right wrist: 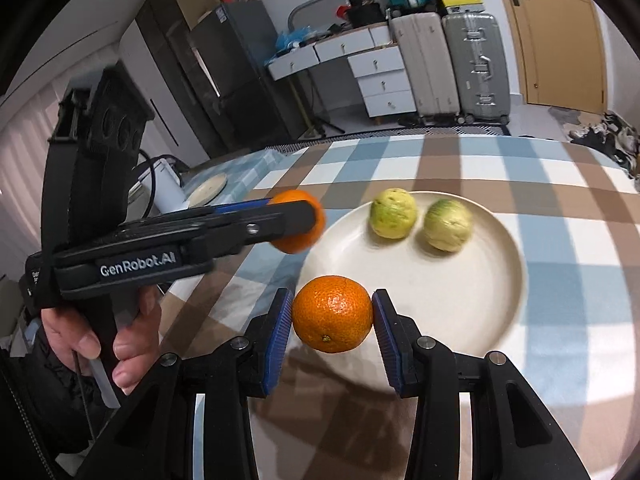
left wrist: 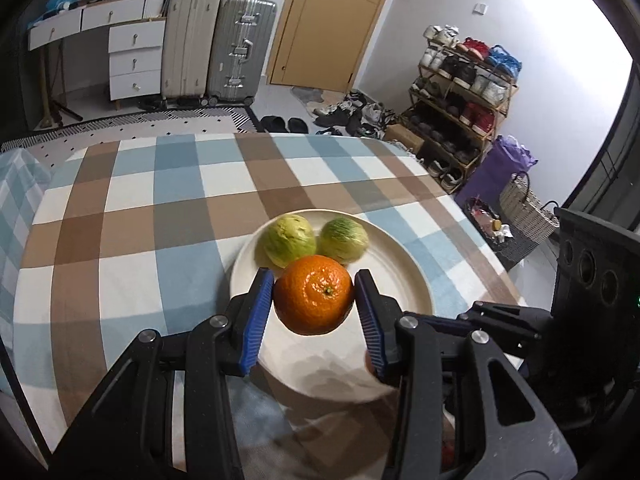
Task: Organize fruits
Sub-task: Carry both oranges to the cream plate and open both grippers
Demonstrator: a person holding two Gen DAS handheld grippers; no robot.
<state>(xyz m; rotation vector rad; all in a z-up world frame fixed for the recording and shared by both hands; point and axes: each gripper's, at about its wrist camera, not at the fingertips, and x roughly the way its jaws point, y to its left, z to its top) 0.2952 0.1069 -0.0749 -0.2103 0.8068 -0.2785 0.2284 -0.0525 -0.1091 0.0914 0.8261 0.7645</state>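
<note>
You have one orange in each gripper. Left gripper [left wrist: 314, 294]: jaws partly closed, clamped on the left orange [left wrist: 314, 294], held above the near part of the plate [left wrist: 404, 276]. Right gripper [right wrist: 333, 316]: same narrow grip on the right orange [right wrist: 333, 314], over the plate's near edge. Two green fruits [left wrist: 286, 240] sit side by side at the far side, leaving the near half free, presumably for the oranges. Plate rests on the checked desk [left wrist: 132, 220].

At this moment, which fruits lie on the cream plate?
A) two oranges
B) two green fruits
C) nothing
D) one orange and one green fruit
B: only two green fruits rest on the plate; the left gripper and right gripper each hold an orange clear of it.
</note>
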